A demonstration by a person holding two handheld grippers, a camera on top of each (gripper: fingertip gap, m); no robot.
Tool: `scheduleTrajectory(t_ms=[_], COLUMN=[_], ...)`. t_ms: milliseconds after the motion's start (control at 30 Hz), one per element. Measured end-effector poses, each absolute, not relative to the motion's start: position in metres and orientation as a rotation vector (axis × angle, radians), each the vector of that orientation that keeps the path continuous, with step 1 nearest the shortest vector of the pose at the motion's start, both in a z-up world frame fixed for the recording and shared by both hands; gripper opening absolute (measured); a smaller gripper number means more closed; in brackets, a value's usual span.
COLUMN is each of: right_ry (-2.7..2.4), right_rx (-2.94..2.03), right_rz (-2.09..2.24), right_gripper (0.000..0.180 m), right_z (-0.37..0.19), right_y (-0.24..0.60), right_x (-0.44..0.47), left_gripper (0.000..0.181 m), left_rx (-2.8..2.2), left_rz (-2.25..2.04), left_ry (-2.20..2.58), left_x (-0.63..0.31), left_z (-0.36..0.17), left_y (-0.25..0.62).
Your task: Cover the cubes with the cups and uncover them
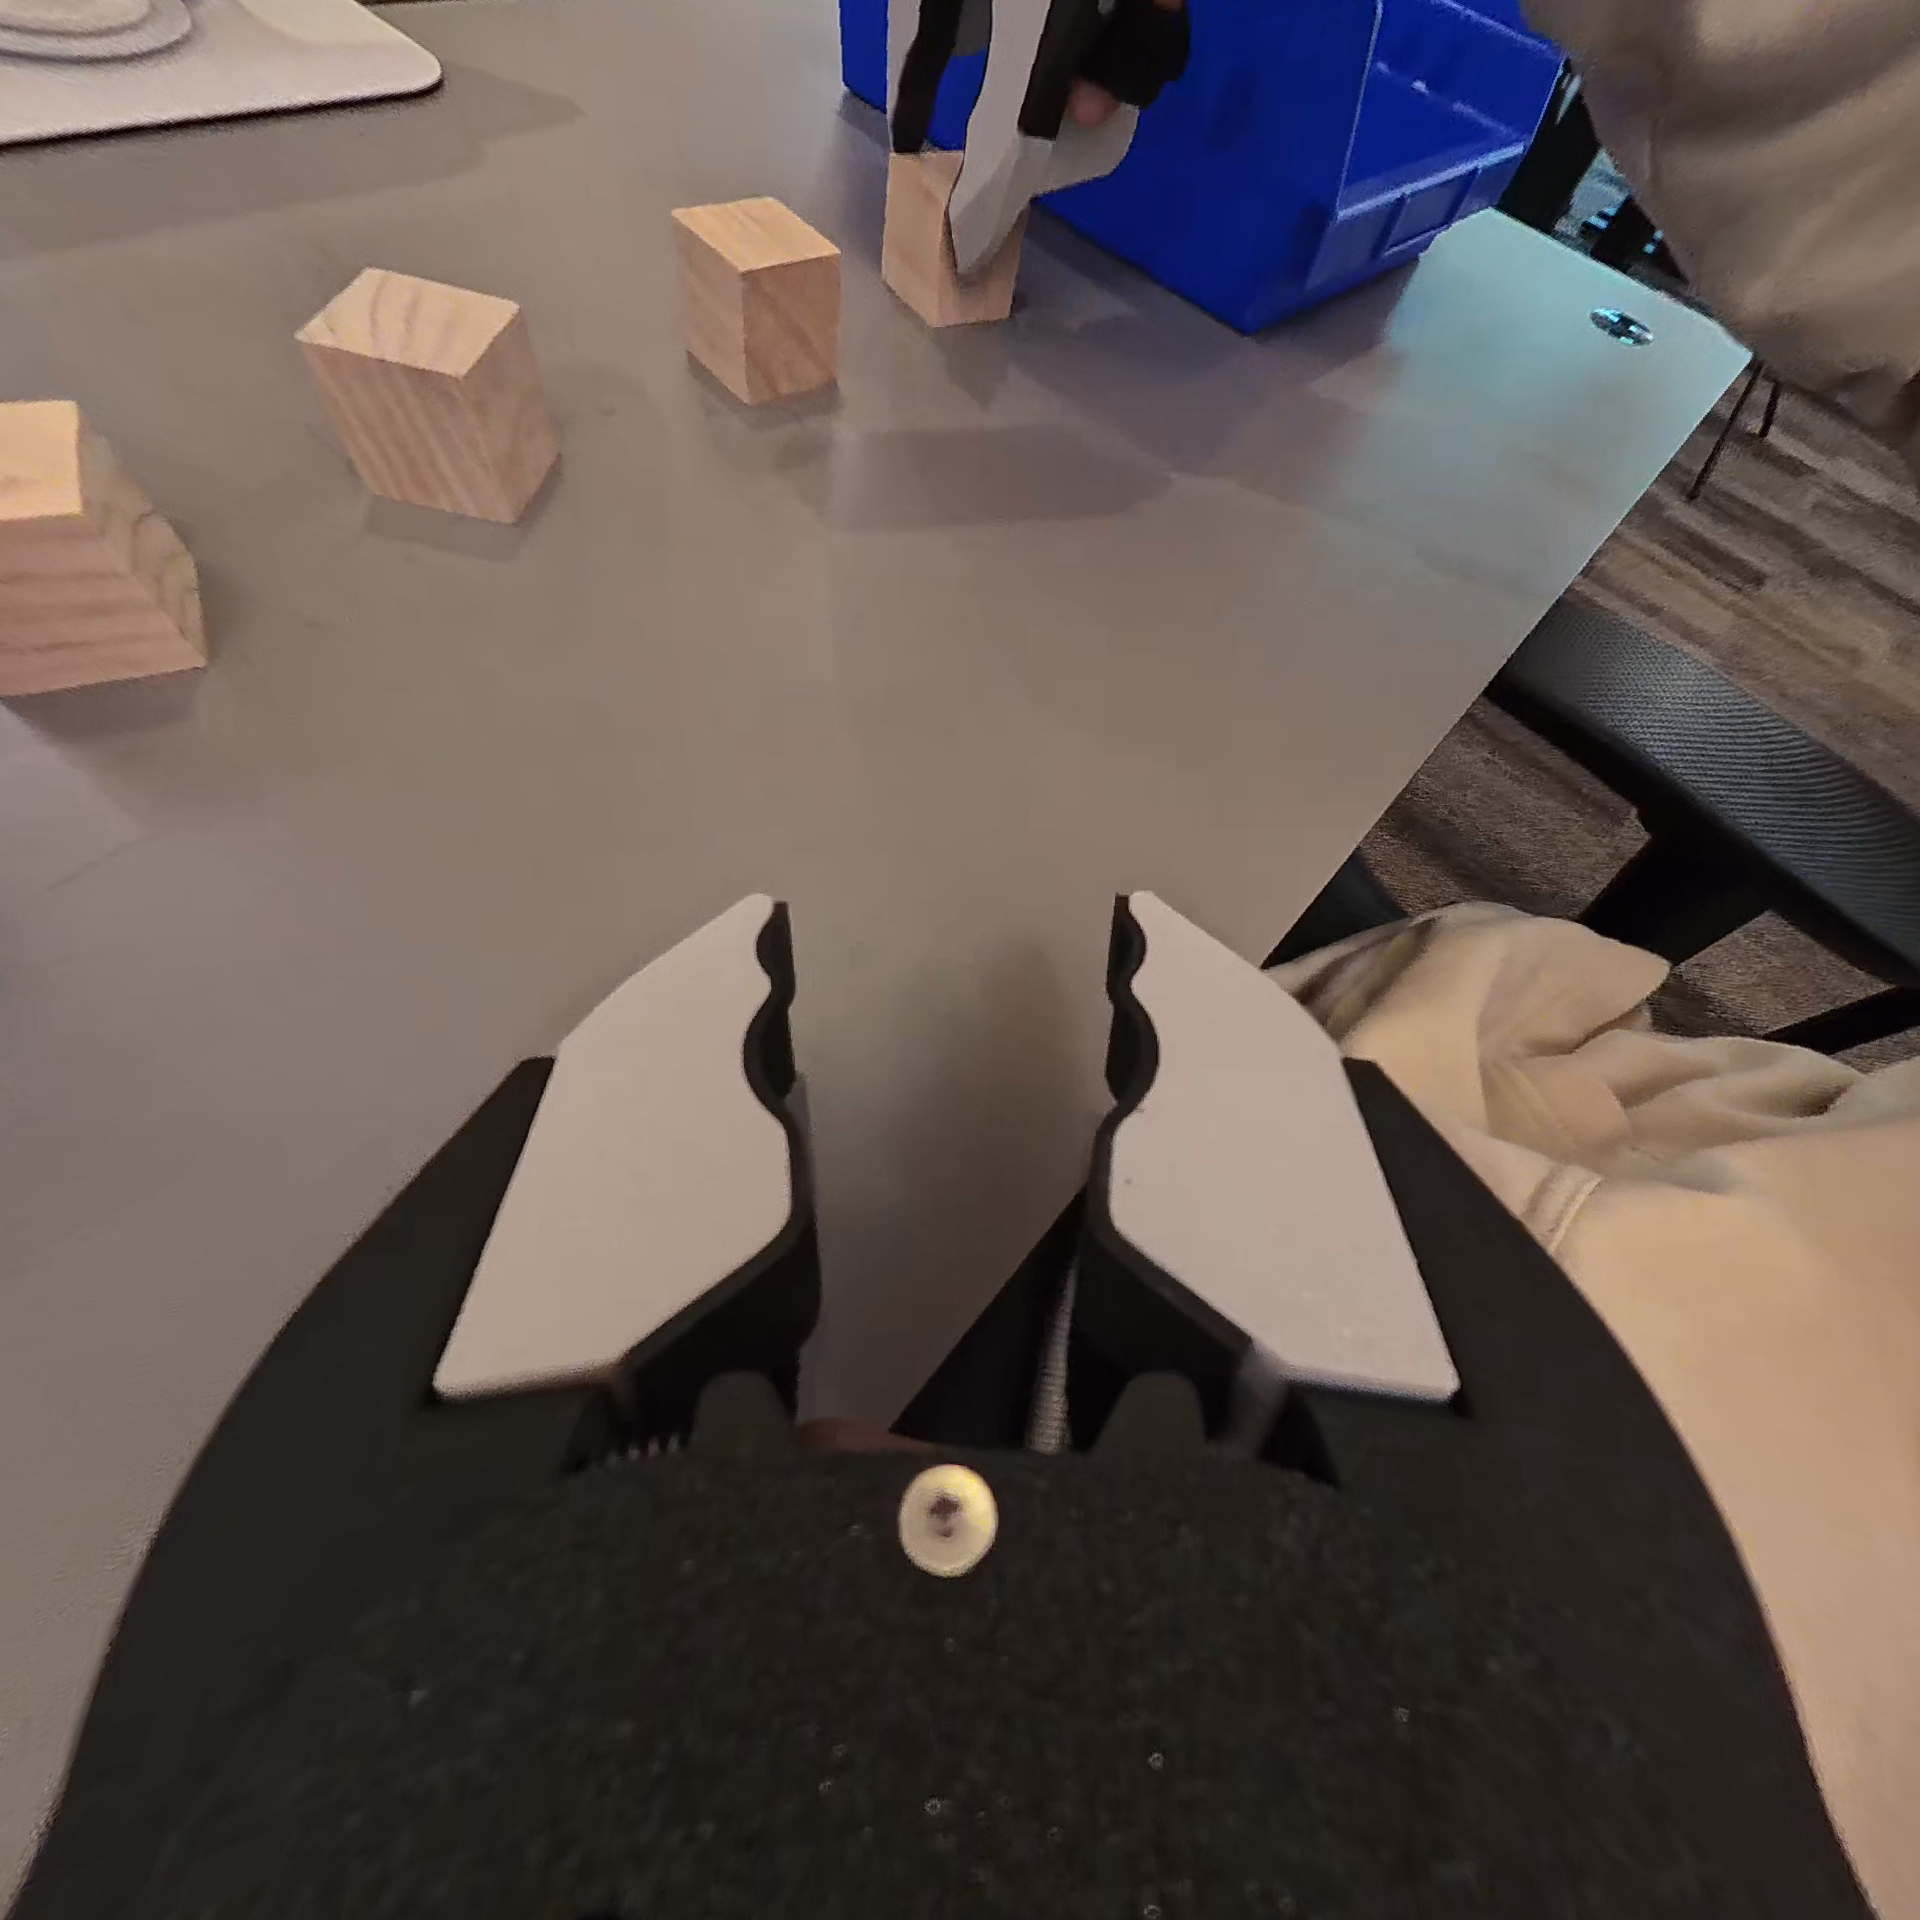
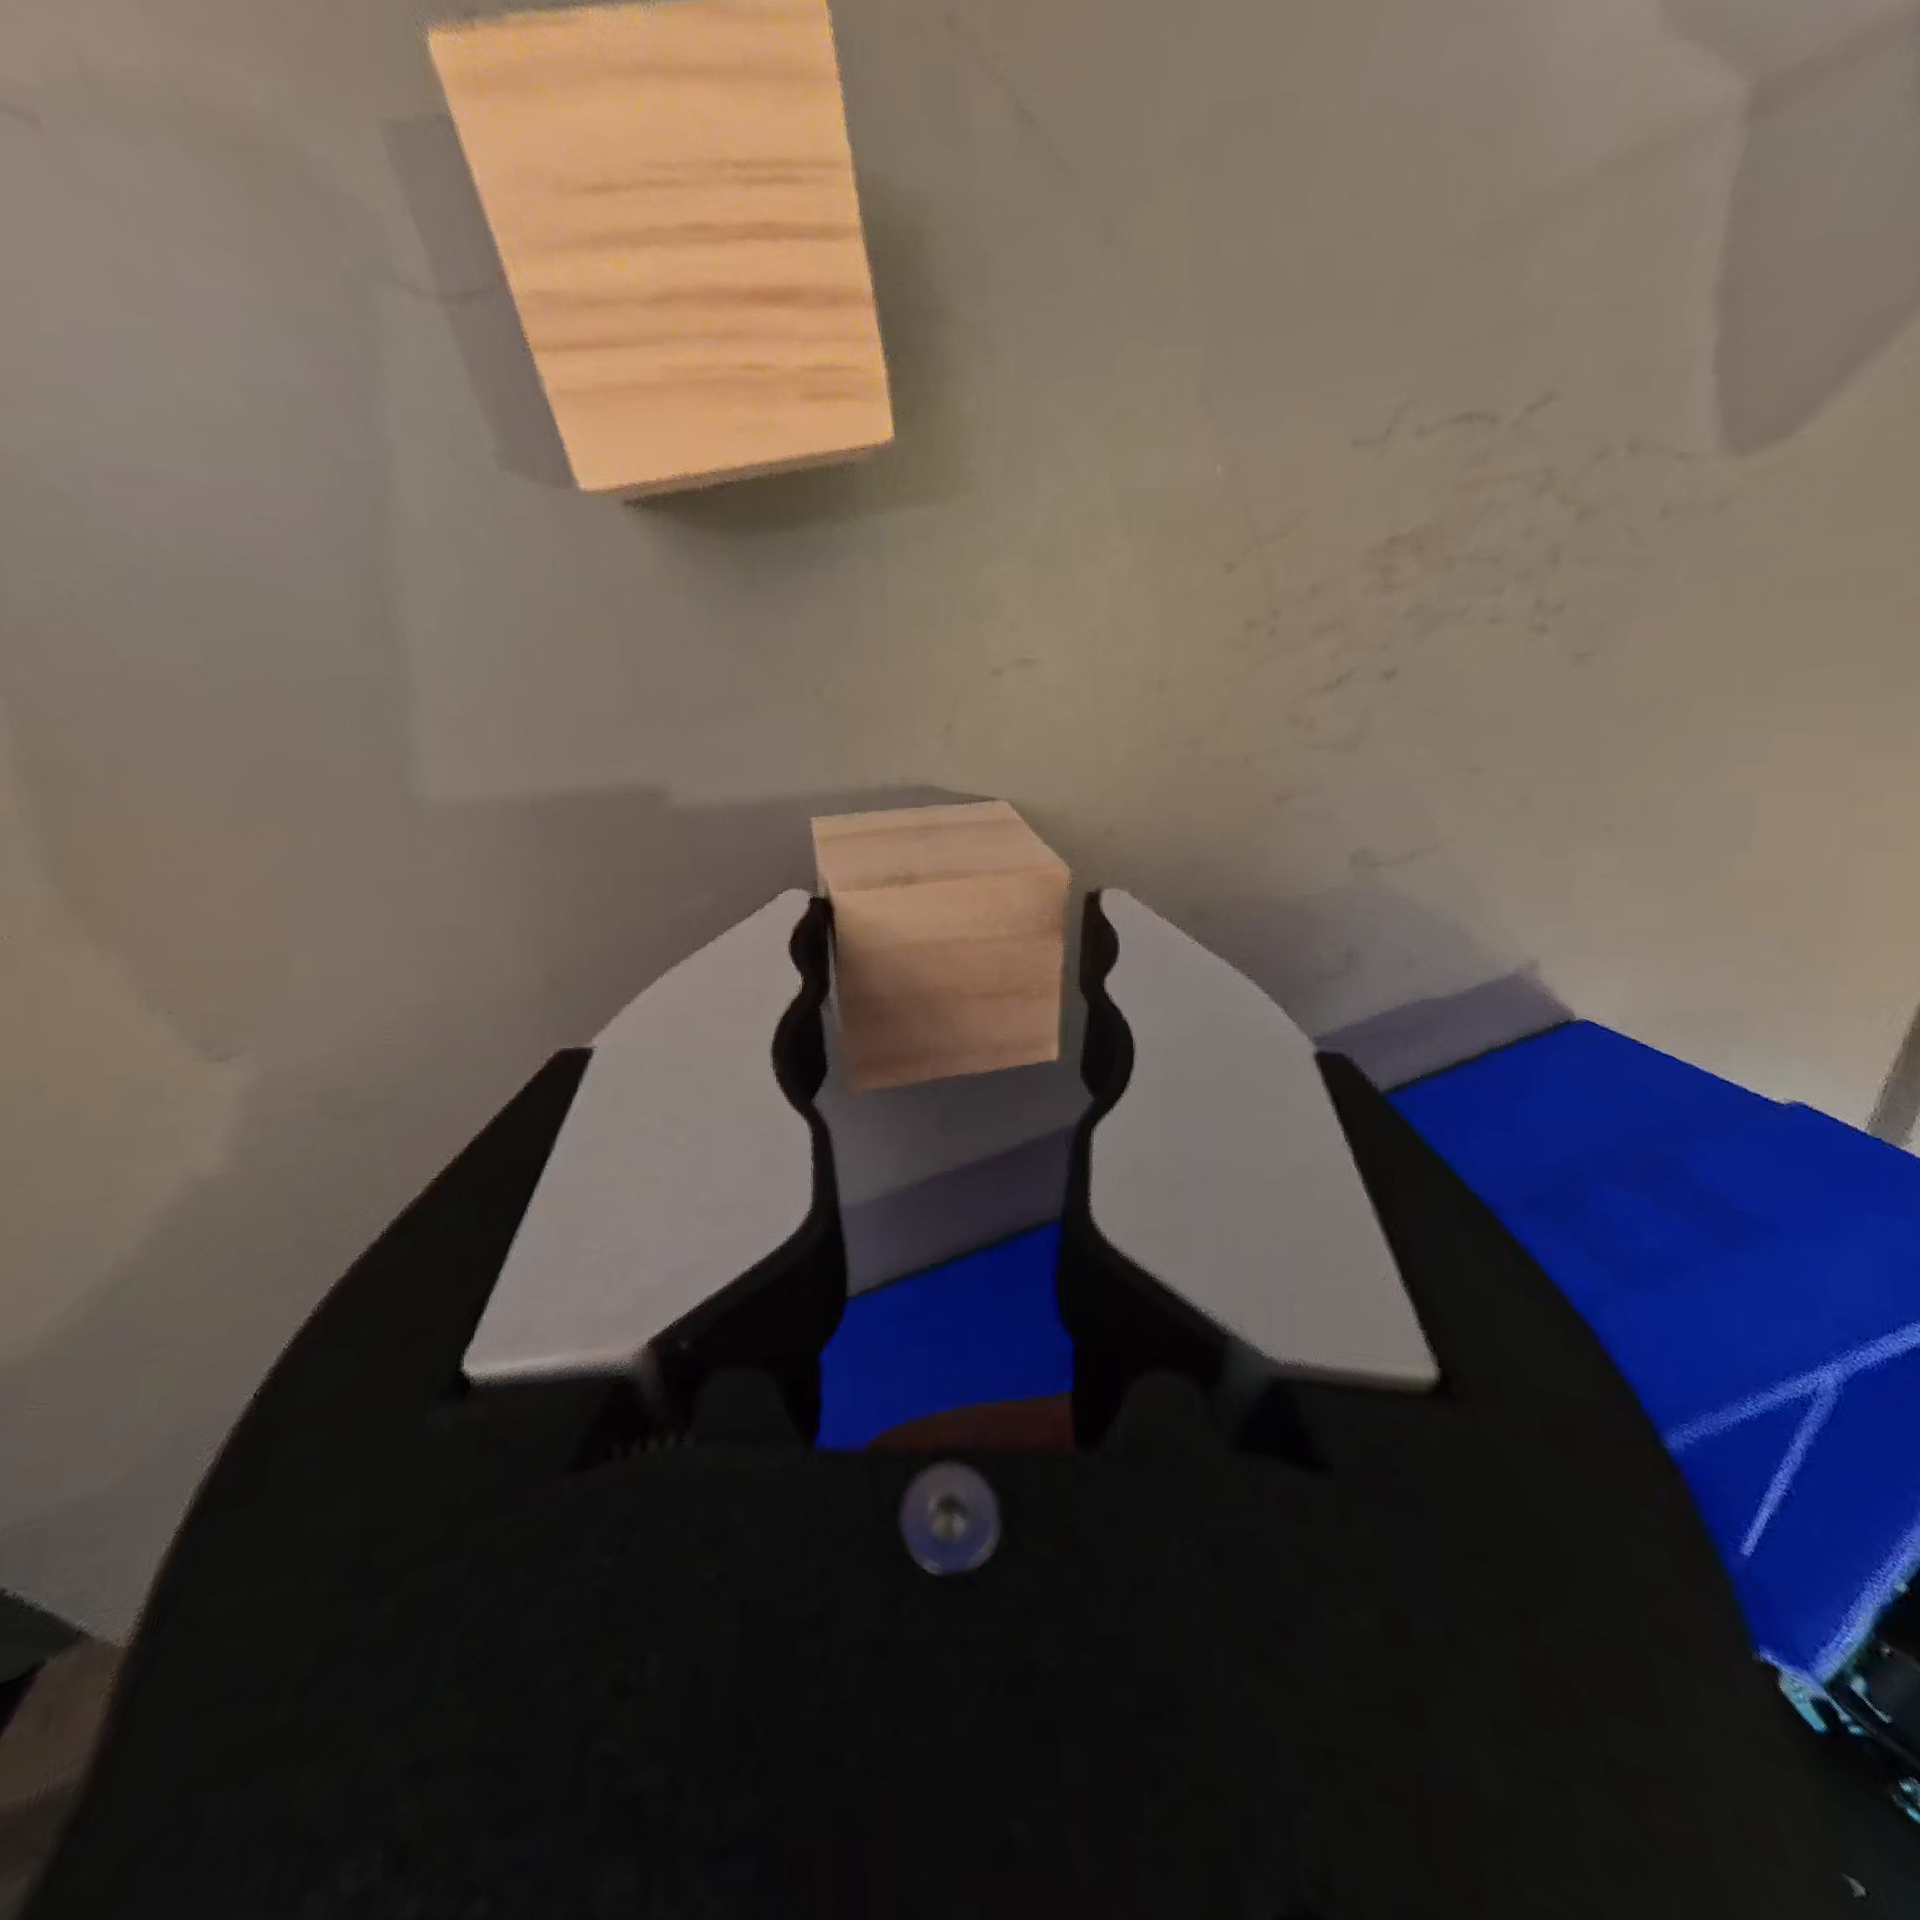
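Several pale wooden cubes stand in a row on the grey table (image 1: 935,644). In the left wrist view my left gripper (image 1: 951,904) is open and empty, low over bare table, well short of the row. My right gripper (image 1: 940,208) comes down on the far cube (image 1: 966,296) next to the blue bin (image 1: 1299,177). In the right wrist view my right gripper (image 2: 951,899) has its fingers closed against the sides of that cube (image 2: 951,977), which rests on the table. Another cube (image 2: 665,239) lies beyond it. No cup is in view.
Two more cubes (image 1: 758,296) (image 1: 431,400) and one at the left edge (image 1: 83,561) stand apart. A white mat (image 1: 208,73) lies at the back left. The table edge runs along the right, with a chair (image 1: 1714,790) and a person's cream sleeve (image 1: 1507,1143) beyond. The blue bin (image 2: 1610,1247) is close on the right.
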State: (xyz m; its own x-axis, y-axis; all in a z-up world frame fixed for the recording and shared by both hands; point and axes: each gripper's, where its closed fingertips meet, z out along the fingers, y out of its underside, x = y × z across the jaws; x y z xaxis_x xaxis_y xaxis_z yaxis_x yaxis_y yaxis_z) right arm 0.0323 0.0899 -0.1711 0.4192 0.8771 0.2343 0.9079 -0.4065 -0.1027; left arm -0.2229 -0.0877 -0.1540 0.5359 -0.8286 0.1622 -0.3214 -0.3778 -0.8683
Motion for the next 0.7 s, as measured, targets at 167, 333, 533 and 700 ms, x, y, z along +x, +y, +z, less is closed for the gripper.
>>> scheduleTrajectory(t_ms=[167, 333, 533, 700], right_ry=[-1.324, -0.899, -0.73, -0.732], right_rx=[-2.112, -1.917, -1.841, -1.843], right_rz=[-0.193, 0.696, 0.737, 0.785], right_gripper=[0.059, 0.054, 0.056, 0.058], right_z=[-0.11, -0.118, -0.132, -0.131], right_y=[0.059, -0.072, -0.119, -0.123], right_x=[-0.011, -0.112, -0.116, -0.116], left_gripper=[0.059, 0.06, 0.065, 0.061], left_rx=[-1.903, -1.92, -1.926, -1.97], left_rz=[-0.666, -0.576, -0.573, -0.635], left_ry=[0.91, 0.859, 0.915, 0.955], left_x=[-0.233, -0.246, -0.238, -0.233], left_z=[-0.147, -0.147, -0.154, -0.159], left_y=[-0.079, -0.066, -0.072, -0.076])
